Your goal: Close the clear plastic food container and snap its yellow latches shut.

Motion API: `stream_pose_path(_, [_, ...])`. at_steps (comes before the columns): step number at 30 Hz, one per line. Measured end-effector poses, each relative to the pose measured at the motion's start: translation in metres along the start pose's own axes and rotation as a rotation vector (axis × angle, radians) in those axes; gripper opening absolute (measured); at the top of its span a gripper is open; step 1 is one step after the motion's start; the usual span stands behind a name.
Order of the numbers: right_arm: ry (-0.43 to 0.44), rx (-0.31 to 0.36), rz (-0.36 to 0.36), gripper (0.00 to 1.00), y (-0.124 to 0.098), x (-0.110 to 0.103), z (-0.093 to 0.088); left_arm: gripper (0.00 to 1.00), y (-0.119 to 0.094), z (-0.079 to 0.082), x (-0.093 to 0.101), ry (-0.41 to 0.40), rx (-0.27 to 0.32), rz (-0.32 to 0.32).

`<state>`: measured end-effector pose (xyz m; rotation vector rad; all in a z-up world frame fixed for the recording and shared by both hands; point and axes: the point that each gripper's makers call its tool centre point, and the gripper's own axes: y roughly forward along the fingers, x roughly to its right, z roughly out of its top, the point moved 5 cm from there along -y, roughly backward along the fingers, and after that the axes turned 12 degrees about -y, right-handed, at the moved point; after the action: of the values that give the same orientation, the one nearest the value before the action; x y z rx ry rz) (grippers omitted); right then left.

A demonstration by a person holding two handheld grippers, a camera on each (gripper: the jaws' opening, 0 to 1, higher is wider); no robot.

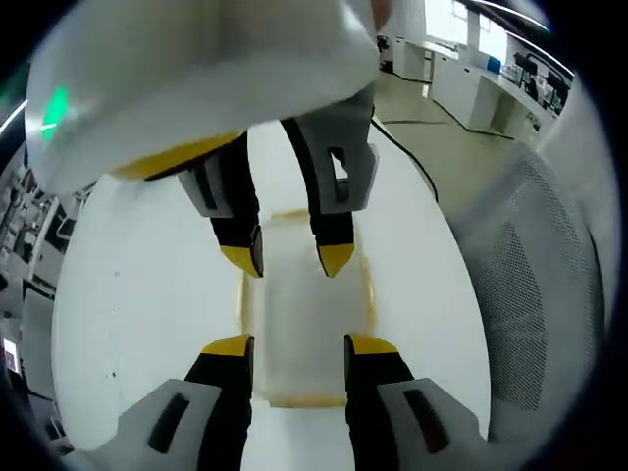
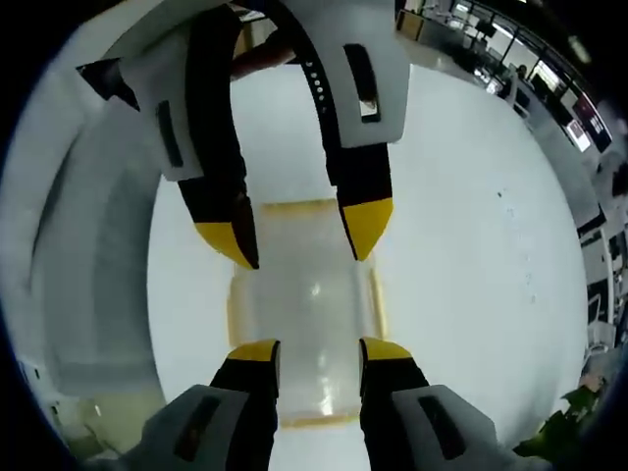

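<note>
Hovering both over the clear rectangular plastic food container with yellow latches [image 1: 306,324], flat on the round white table [image 1: 137,294]. Left gripper [image 1: 297,345] at 6 o'clock, right gripper [image 1: 290,257] at 12, jaws spread, pinching nothing. Lid looks seated; next, press latches down, I'd judge.

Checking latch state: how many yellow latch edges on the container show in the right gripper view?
4: far edge of the clear container at, near edge, left side, right side. The jaws cover part of the far and near ones.
</note>
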<state>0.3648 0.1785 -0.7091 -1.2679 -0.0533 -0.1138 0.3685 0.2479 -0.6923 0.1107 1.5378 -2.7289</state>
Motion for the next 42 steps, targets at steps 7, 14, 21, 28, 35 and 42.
stream_pose_path(7, [0.007, 0.013, 0.001, 0.31, 0.0006, 0.0033, 0.0026, 0.37, 0.0024, -0.0016, 0.0067, -0.017, 0.003, -0.013])
stream_pose_path(14, [0.006, 0.014, 0.001, 0.31, 0.0031, 0.0048, 0.0034, 0.38, 0.0031, -0.0035, 0.0088, -0.028, 0.005, -0.012])
stream_pose_path(21, [0.009, 0.016, 0.001, 0.31, 0.0039, 0.0061, 0.0045, 0.38, 0.0043, -0.0044, 0.0103, -0.036, 0.011, -0.009])
stream_pose_path(28, [0.012, 0.019, -0.004, 0.31, 0.0032, 0.0074, 0.0035, 0.38, 0.0045, -0.0022, 0.0078, -0.045, 0.025, -0.004])
stream_pose_path(35, [0.019, 0.023, -0.005, 0.31, 0.0022, 0.0071, 0.0022, 0.38, 0.0075, -0.0009, 0.0065, -0.049, 0.029, -0.002])
stream_pose_path(42, [0.020, 0.024, -0.002, 0.31, 0.0037, 0.0072, 0.0009, 0.38, 0.0096, -0.0010, 0.0074, -0.053, 0.028, -0.005])
